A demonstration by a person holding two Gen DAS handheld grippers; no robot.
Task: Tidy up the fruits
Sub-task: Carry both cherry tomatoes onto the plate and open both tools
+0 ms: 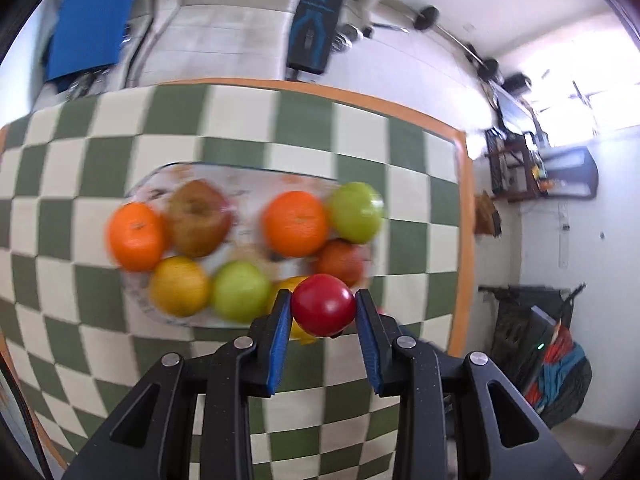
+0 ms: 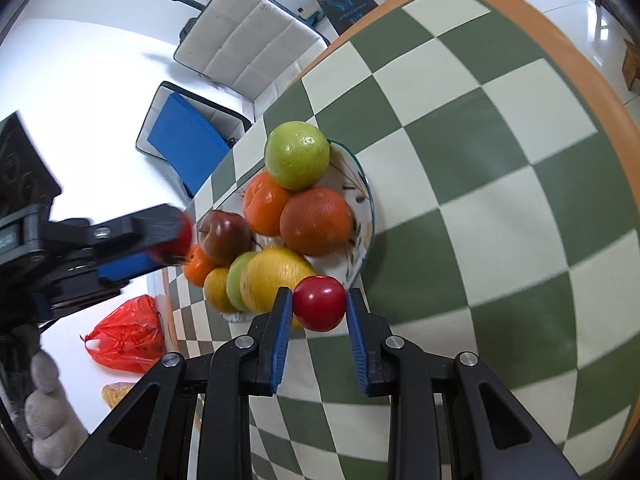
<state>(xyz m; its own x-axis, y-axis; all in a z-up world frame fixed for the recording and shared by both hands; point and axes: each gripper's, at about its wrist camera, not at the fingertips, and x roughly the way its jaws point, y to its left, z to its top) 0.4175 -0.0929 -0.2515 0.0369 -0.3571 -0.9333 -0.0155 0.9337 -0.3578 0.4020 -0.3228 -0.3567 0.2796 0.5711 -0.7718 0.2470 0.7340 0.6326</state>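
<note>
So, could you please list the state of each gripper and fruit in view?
left gripper: shut on a small red fruit
right gripper: shut on a second red fruit
plate: on the checked table, piled with fruit
green apple: atop the pile

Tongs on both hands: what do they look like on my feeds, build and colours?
Both match. The left tongs and right tongs are matte black, angular linkage arms with triangular cut-outs and round silver pivot pins. Each finger carries a blue ribbed pad. No cables, markings or sleeves show in either wrist view.
</note>
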